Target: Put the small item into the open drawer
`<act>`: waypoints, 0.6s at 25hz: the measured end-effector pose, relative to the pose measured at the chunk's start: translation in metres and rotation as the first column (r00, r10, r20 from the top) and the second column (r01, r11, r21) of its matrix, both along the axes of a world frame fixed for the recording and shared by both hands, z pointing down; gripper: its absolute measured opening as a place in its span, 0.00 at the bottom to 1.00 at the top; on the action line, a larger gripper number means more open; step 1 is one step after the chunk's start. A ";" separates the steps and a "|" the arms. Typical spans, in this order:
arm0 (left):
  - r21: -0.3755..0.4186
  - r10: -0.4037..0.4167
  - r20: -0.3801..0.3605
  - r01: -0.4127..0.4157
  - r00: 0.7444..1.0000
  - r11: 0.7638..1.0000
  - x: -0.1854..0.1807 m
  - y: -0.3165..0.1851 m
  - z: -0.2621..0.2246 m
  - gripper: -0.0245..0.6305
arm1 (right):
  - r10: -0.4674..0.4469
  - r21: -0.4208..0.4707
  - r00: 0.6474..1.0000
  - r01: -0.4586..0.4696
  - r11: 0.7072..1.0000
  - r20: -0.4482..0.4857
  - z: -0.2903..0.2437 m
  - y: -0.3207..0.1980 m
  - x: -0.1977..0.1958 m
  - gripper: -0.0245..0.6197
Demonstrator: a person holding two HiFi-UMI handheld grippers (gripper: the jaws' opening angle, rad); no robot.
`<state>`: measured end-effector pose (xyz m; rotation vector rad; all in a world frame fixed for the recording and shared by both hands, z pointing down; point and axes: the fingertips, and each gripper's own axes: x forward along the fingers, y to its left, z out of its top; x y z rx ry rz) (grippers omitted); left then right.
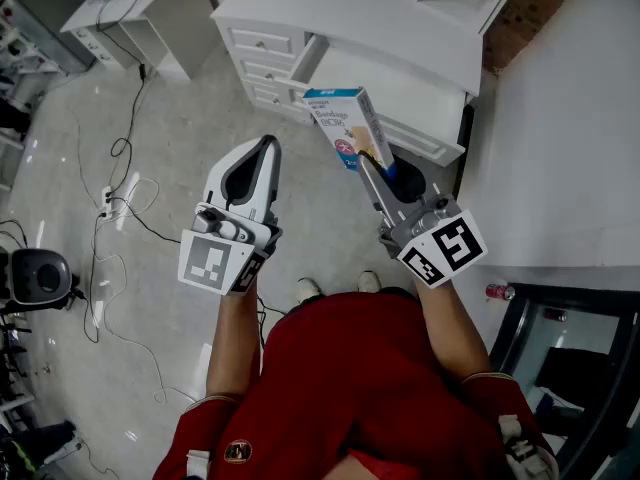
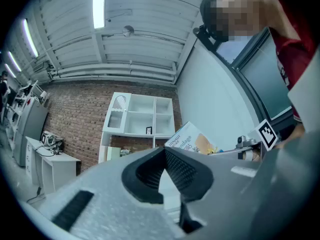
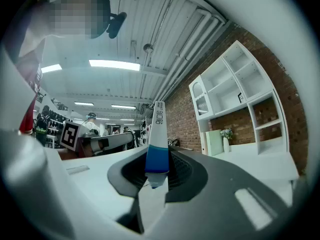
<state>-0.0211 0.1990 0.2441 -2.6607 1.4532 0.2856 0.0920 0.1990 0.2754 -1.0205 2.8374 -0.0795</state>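
- Jaws of the right gripper [image 1: 372,168] are narrowly set and clamped on one end of the box [image 1: 345,118], a flat printed carton.
- Jaws of the left gripper [image 1: 265,146] are together and hold nothing. It hangs to the left, well apart from the box.
- Box is in the air in front of the person, near the white dresser [image 1: 340,8]. A drawer [image 1: 420,98] seems to be pulled out just beyond it.
- Risk: only the near end is pinched, so the free end could swing or slide out if the gripper tips quickly.
- Risk: let go from this height or too soon, the box may hit the drawer front and drop to the floor [image 1: 180,138].
- Risk: the far corner could catch on the drawer's edge on the way in.
- Long axis runs straight out along the jaws, away from the person and toward the dresser.
- From the right gripper view the box shows its thin edge, standing up out of the jaws.
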 end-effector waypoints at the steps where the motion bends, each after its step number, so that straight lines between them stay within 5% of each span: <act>1: 0.000 0.001 0.000 -0.001 1.000 1.000 -0.001 -0.001 0.001 0.04 | 0.002 0.001 1.000 -0.002 1.000 0.000 0.001 -0.001 -0.001 0.15; 8: 0.000 0.003 -0.012 -0.003 1.000 1.000 -0.021 0.000 0.005 0.04 | 0.026 -0.017 1.000 -0.025 1.000 0.017 0.005 -0.001 -0.006 0.15; 15: -0.006 0.004 -0.036 -0.005 0.999 1.000 -0.076 -0.006 0.014 0.04 | 0.106 -0.054 0.991 -0.110 0.992 -0.077 0.022 -0.021 -0.030 0.15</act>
